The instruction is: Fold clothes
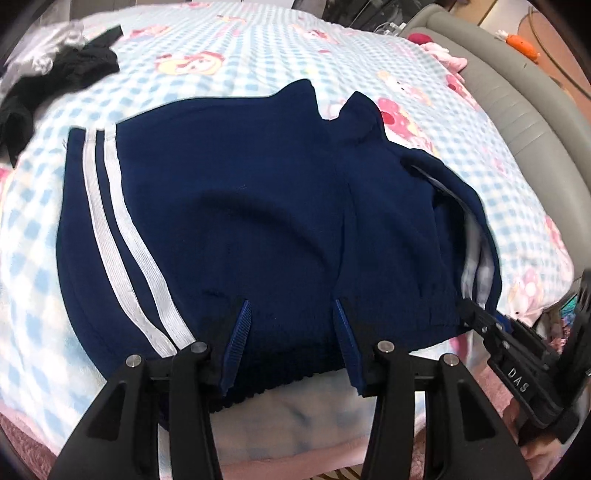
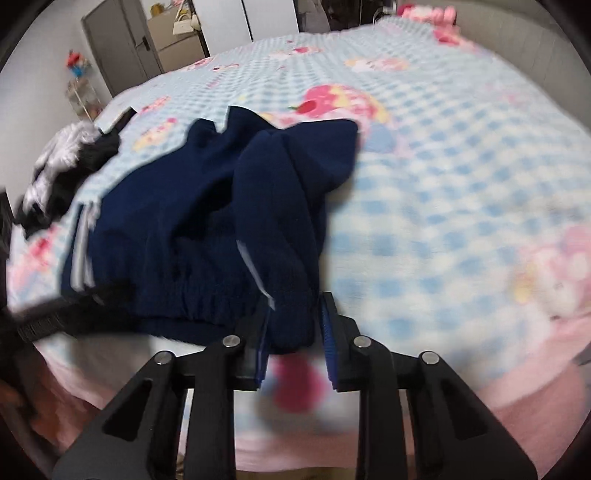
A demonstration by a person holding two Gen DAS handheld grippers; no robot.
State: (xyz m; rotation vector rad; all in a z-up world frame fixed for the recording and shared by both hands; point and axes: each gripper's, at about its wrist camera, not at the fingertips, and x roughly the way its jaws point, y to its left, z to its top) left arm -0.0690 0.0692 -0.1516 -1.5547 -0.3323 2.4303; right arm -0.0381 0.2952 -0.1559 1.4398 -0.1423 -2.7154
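1. Navy shorts [image 1: 236,221] with white side stripes lay near the close edge of the checked blanket [image 1: 258,48].
2. The left gripper [image 1: 291,306] stood spread over the waistband.
3. The right gripper [image 2: 293,306] was spread around the shorts' right corner, not pinching.
4. Dark clothes [image 1: 74,70] sat far left.

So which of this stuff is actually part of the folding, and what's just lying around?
In use: navy shorts, left tool, right tool.

Lying about: dark clothes pile, pink plush, checked blanket.
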